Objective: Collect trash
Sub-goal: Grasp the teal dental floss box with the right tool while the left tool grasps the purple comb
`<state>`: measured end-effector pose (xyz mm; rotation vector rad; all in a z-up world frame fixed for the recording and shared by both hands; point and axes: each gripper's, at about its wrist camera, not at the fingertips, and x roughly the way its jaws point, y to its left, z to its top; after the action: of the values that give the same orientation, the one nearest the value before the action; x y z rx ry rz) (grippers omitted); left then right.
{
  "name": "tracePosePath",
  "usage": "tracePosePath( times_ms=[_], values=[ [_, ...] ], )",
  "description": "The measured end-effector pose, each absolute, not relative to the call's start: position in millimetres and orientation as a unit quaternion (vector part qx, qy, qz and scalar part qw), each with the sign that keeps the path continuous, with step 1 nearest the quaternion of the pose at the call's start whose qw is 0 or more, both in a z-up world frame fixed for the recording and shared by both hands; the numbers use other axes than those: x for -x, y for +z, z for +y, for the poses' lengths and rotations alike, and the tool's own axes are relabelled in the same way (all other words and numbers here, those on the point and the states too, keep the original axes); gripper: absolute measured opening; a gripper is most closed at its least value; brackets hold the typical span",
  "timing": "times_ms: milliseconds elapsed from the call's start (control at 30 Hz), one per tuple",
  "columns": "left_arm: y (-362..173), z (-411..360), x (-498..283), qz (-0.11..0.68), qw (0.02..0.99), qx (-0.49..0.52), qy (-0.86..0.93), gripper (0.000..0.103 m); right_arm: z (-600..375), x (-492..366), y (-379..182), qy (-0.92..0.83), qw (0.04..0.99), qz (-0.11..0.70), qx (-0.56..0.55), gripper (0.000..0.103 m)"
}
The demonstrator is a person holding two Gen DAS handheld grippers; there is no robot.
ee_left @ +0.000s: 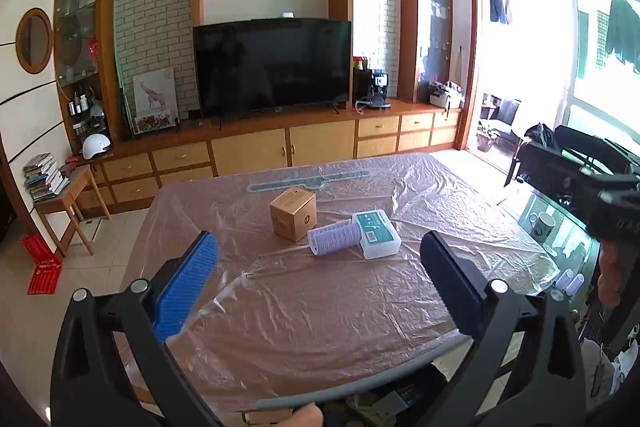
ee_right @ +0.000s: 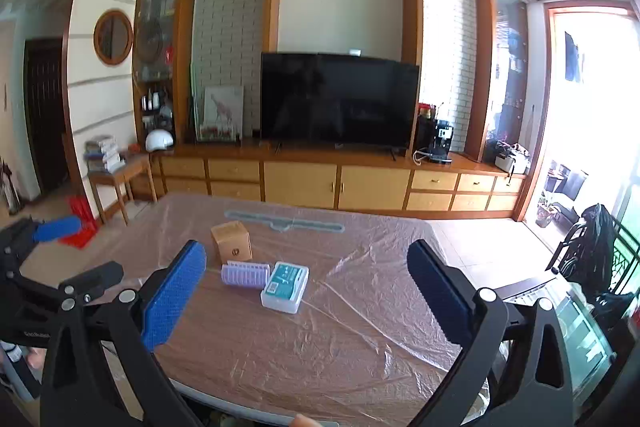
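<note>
Large bench (ee_left: 360, 307) draped in clear crinkled plastic sheeting over a brown top; black flat-screen television (ee_left: 272, 67) on the wooden cabinet wall behind it. Trash items sit grouped mid-bench: small brown cardboard cube box (ee_left: 293, 213) farthest back, white plastic case with a teal label (ee_left: 378, 233) to its right, lilac ribbed cylindrical roller (ee_left: 335, 237) lying on its side, touching the case and just beside the box. Left tongs (ee_left: 320, 291) spread wide, holding nothing, hovering above the near bench edge. Right tongs (ee_right: 306, 291) likewise spread wide and empty, well short of the items.
</note>
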<state>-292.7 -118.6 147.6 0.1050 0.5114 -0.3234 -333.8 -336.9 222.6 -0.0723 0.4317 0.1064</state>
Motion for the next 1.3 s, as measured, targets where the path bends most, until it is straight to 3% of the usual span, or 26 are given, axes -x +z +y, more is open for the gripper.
tracePosePath(
  times_ms=[233, 467, 700, 833, 1033, 1300],
  values=[
    [122.0, -129.8, 256.9, 0.304, 0.93, -0.1, -0.181, 0.101, -325.9, 287.6, 191.6, 0.082, 0.95, 0.303, 0.014, 0.099],
    [81.0, -132.4, 205.8, 0.397, 0.894, -0.063, -0.2, 0.101, -331.3, 232.8, 138.5, 0.056, 0.914, 0.399, -0.045, 0.097],
    [60.7, -147.6, 165.2, 0.423, 0.884, -0.032, -0.197, 0.101, -349.4, 174.2, 91.1, 0.032, 0.871, 0.475, -0.118, 0.074],
    [47.4, -156.9, 145.2, 0.444, 0.871, -0.017, -0.211, 0.091, -350.5, 155.4, 76.5, 0.034, 0.858, 0.494, -0.14, 0.074],
    [32.4, -163.7, 124.5, 0.465, 0.859, 0.007, -0.213, 0.085, -338.2, 124.5, 68.2, 0.044, 0.847, 0.511, -0.143, 0.074],
    [22.7, -170.2, 104.6, 0.478, 0.857, 0.033, -0.191, 0.084, -326.0, 101.1, 52.1, 0.054, 0.816, 0.552, -0.162, 0.067]
  ],
)
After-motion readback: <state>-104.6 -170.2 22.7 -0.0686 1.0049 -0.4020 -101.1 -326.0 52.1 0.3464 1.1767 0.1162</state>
